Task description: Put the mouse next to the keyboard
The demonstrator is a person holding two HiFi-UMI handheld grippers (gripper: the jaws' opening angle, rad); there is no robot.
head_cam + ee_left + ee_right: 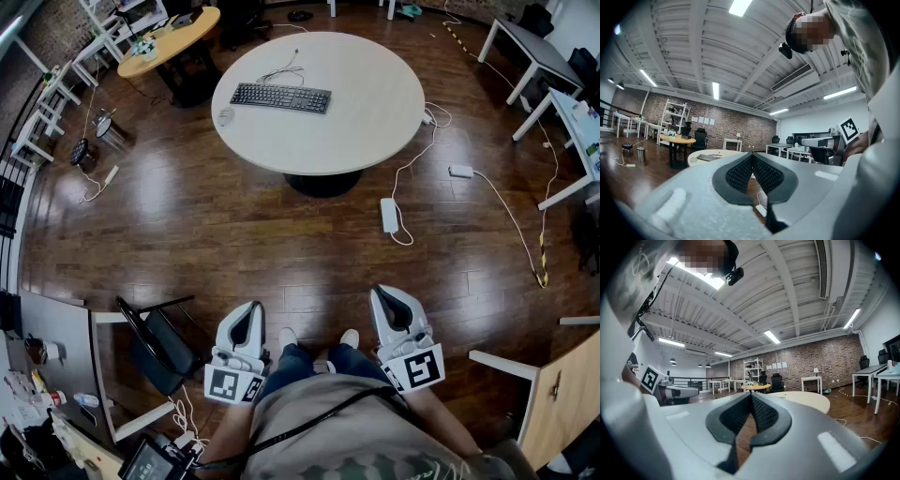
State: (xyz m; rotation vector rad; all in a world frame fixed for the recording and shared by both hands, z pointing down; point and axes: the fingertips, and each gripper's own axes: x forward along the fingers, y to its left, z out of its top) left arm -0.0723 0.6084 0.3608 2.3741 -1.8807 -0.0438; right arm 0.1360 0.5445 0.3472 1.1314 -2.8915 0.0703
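The pale mouse (225,115) lies at the left rim of the round desk (375,103), just left of the black keyboard (280,97) and far from the left tongs (251,311) and right tongs (384,298), both shut and empty by the person's legs. The step in hand is probably the approach. It goes best by walking up to the desk's near-left side, opening one pair of tongs wide, and closing level across the mouse's sides so it cannot slip off the rim.
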